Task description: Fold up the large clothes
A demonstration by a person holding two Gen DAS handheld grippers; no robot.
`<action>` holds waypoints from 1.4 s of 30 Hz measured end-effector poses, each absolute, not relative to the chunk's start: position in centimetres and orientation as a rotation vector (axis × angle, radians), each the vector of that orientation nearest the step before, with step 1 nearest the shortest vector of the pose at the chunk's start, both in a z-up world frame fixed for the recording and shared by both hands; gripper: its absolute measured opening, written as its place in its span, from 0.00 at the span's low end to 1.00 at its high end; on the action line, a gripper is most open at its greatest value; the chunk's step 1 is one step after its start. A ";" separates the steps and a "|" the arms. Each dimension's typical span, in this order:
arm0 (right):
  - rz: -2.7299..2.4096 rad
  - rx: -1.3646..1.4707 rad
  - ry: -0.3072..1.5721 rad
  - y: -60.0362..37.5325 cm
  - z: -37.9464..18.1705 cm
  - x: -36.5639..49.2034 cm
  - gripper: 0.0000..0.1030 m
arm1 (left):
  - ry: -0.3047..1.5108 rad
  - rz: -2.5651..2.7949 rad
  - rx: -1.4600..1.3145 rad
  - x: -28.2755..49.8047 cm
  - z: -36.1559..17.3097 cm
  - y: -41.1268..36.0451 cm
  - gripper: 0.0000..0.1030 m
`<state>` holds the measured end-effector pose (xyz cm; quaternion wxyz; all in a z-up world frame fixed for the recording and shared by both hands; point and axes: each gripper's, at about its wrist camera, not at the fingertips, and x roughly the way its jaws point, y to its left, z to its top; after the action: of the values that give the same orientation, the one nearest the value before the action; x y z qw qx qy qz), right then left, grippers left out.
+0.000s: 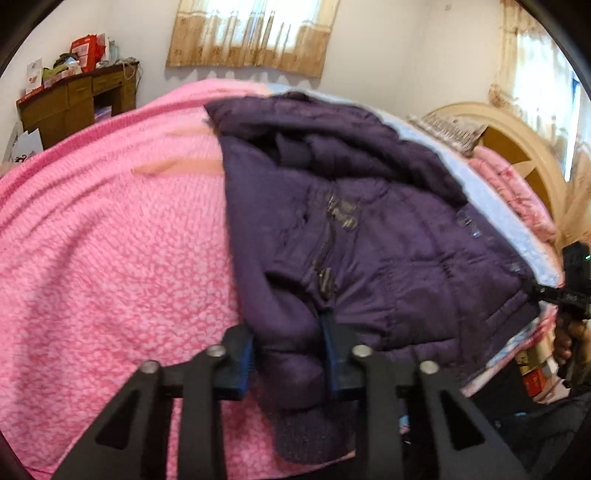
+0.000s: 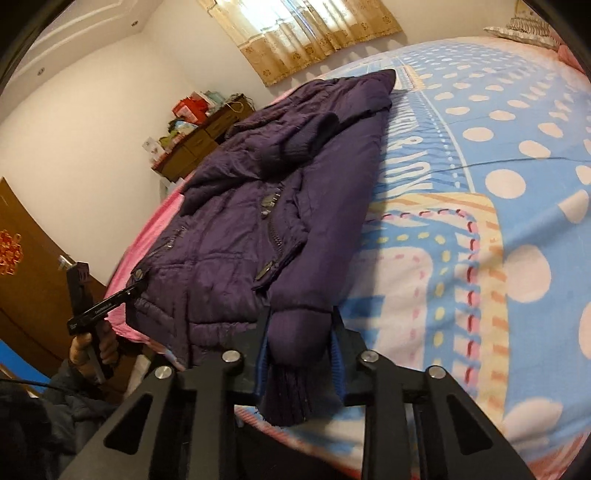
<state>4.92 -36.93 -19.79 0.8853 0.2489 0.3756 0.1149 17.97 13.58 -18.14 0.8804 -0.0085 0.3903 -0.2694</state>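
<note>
- The dark purple quilted puffer jacket (image 1: 369,229) lies front-up, zip closed, across a bed, straddling the seam between a pink fleece blanket (image 1: 110,240) and a blue polka-dot bedsheet (image 2: 498,155); its hood end points away from both cameras, toward the curtained window (image 1: 255,33).
- The left gripper (image 1: 288,354) pinches the puffy hem corner nearest the pink blanket, the padded cloth bulging between its blue-padded fingers (image 1: 247,354).
- The right gripper (image 2: 299,354) clamps the ribbed cuff of the sleeve (image 2: 295,332) on the jacket's sheet side; the fabric hangs out below its jaws.
- With both near ends held, the step in hand looks like carrying the lower edge up toward the hood. Done well, both grips rise together, level and taut, so the bulky padding folds on one straight line and does not slide off the bed's edge.
</note>
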 end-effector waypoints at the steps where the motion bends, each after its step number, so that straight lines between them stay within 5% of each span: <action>1: 0.248 0.524 0.777 -36.8 -19.4 4.3 0.25 | 0.814 -0.564 -0.013 17.7 -17.5 13.7 0.25; 20: 0.341 0.688 0.540 -38.8 -8.9 1.1 0.23 | 0.835 -0.795 -0.274 14.8 -8.0 14.9 0.22; 32: 0.280 0.755 0.486 -44.2 -3.3 18.6 0.22 | 0.829 -0.825 -0.416 29.1 -3.1 12.4 0.22; 42: 0.062 0.747 0.694 -48.6 -11.4 35.2 0.24 | 1.077 -0.708 -0.518 43.3 -8.9 7.7 0.27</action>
<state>35.18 -48.65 -11.36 0.8724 0.3577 0.3319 0.0297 43.35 7.70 -8.94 0.7685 -0.2385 0.4963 -0.3260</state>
